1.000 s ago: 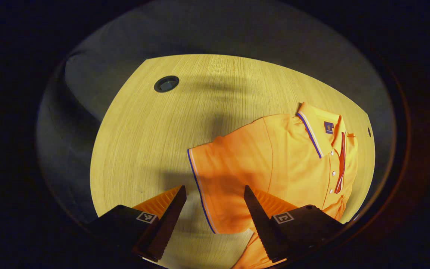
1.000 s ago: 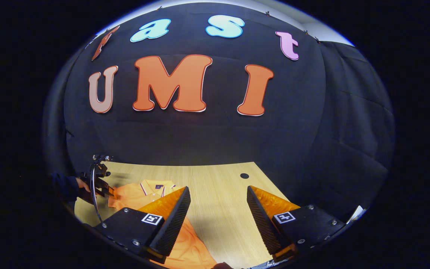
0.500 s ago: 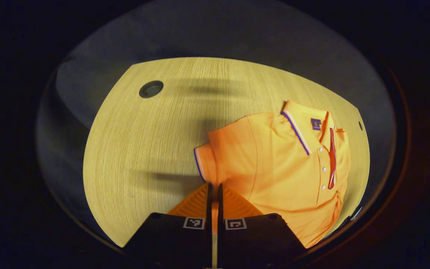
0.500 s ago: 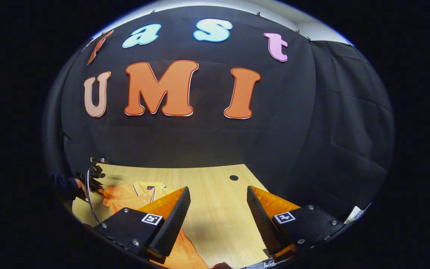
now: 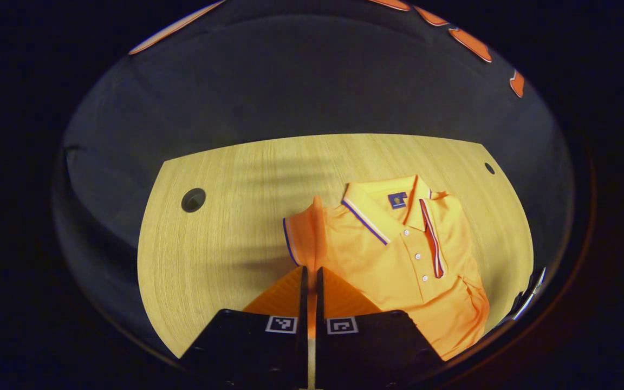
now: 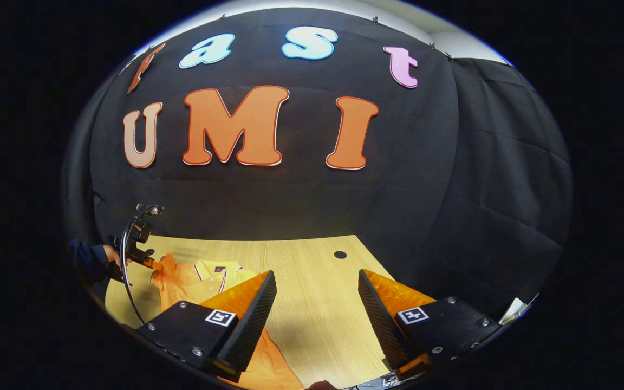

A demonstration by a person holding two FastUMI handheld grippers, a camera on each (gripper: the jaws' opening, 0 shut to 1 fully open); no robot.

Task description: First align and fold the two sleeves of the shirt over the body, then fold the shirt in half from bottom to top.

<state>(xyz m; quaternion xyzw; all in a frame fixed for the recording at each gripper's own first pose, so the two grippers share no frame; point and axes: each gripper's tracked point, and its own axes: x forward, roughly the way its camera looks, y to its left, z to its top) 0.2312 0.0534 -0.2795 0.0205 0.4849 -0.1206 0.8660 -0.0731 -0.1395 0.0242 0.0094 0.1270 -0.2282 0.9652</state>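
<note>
The orange polo shirt [image 5: 398, 254] lies face-up on the table — one sleeve [image 5: 304, 235] raised upright, apparently pinched.

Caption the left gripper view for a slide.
Left hand-held gripper shut on the sleeve of an orange polo shirt, lifting it off the wooden table.

Both views look low across the shared table [image 5: 220, 238].

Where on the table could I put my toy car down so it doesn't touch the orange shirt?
Bare wood lies between the shirt and the round hole in the table. In the right gripper view, there is more between the right gripper fingers, up to the other hole. It is crowded where the left gripper pinches the sleeve.
</note>
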